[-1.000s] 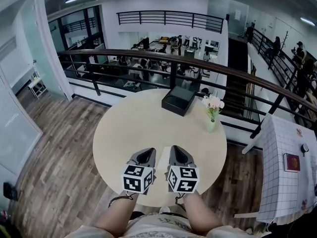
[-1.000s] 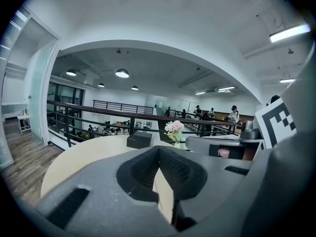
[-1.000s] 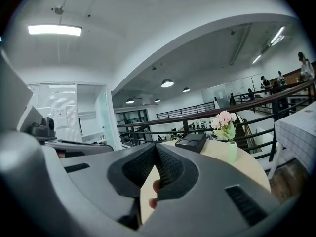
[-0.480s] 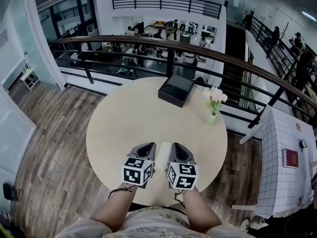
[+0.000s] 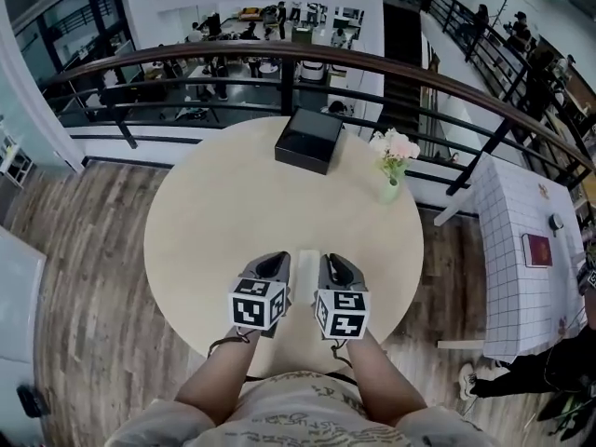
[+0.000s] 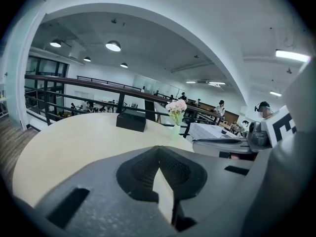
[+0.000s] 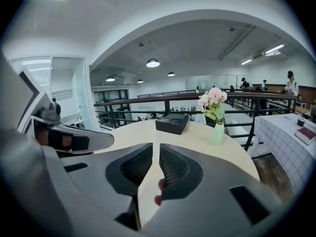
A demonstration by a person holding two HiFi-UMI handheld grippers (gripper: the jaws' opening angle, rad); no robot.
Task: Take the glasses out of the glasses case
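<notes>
The black glasses case [image 5: 307, 141] lies shut at the far edge of the round beige table [image 5: 214, 212]; it also shows as the black glasses case [image 6: 131, 119] and the black glasses case [image 7: 172, 123]. Both grippers hover side by side over the near part of the table, well short of the case. My left gripper [image 5: 273, 266] is shut and empty, its tips meeting at the left gripper [image 6: 159, 153]. My right gripper [image 5: 334, 266] has just been opening: a narrow slit parts the tips of the right gripper [image 7: 155, 149], with nothing between them.
A small green vase of pink flowers [image 5: 391, 170] stands right of the case. A dark railing [image 5: 279, 56] curves behind the table. A white checked table [image 5: 521, 250] stands to the right on the wooden floor, with a person [image 5: 545, 366] beside it.
Both grippers have come down toward the near part of the table, still side by side. The head view has tilted down, so the table and case sit higher in the picture.
</notes>
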